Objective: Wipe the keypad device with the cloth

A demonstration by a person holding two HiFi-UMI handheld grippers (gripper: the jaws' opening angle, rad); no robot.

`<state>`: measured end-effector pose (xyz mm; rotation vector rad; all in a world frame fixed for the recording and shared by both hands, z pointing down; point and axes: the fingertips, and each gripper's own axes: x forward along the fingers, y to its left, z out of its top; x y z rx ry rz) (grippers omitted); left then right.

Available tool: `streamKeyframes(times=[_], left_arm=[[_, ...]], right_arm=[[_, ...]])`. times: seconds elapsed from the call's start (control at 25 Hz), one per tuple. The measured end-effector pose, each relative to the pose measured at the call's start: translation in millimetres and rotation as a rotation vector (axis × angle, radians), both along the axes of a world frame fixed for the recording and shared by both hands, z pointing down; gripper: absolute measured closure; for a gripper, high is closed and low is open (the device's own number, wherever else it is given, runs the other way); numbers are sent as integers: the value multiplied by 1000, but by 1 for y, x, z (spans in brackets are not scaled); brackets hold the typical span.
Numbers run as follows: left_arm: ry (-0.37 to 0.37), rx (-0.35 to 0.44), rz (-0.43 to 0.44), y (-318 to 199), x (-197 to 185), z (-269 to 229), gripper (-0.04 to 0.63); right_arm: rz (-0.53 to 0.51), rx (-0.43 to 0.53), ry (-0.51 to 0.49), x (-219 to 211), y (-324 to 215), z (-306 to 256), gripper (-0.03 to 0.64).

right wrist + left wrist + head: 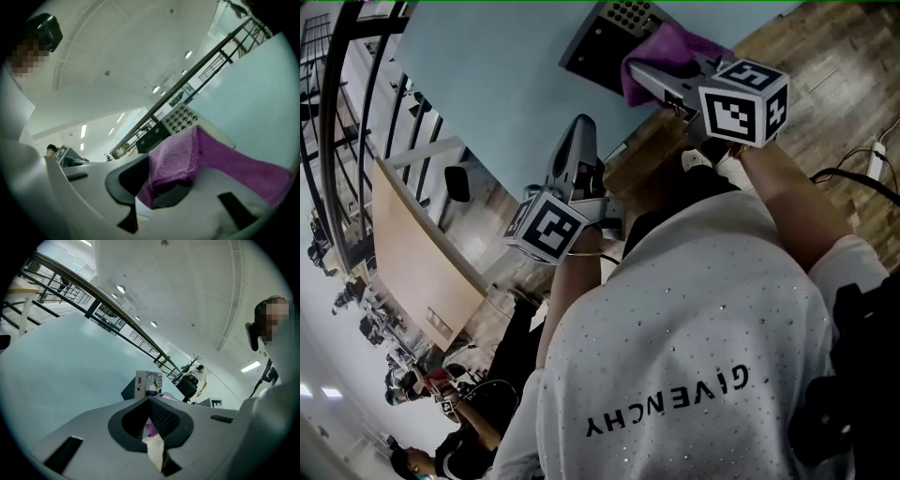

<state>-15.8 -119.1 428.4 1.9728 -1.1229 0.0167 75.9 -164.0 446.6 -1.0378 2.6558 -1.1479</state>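
The keypad device (pixel 614 28) is a dark slanted box with rows of round keys, at the far end of the light blue table (pixel 487 84). My right gripper (pixel 667 82) is shut on a purple cloth (pixel 670 49), which hangs over the device's near corner. In the right gripper view the cloth (pixel 187 154) is bunched between the jaws of the right gripper (pixel 159 187), with the keypad (pixel 180 119) just beyond. My left gripper (pixel 578 141) hovers over the table's near edge, shut and holding nothing. In the left gripper view the left gripper (pixel 152 427) points at the device (pixel 149 383) some way off.
The table's near edge runs diagonally above a wood floor (pixel 825 75). Dark cables (pixel 862 173) lie on the floor at right. A wooden counter (pixel 412 253) and a railing (pixel 356 112) stand left of the table. People (pixel 441 394) are in the distance.
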Motion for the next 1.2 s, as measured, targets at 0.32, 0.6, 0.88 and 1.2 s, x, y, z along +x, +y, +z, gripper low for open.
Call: streamKeyframes(times=[0.32, 0.6, 0.88, 1.2], left_arm=[[22, -3, 20, -3, 10, 2, 594], [39, -17, 25, -4, 14, 3, 594], [88, -103, -50, 4, -12, 25, 594], [-52, 25, 22, -9, -64, 37, 594]], right_arm=[[-243, 27, 169, -35, 33, 21, 597], [-168, 3, 153, 17, 8, 19, 597], [-13, 35, 175, 65, -29, 12, 597], [211, -22, 184, 78, -27, 22, 597]])
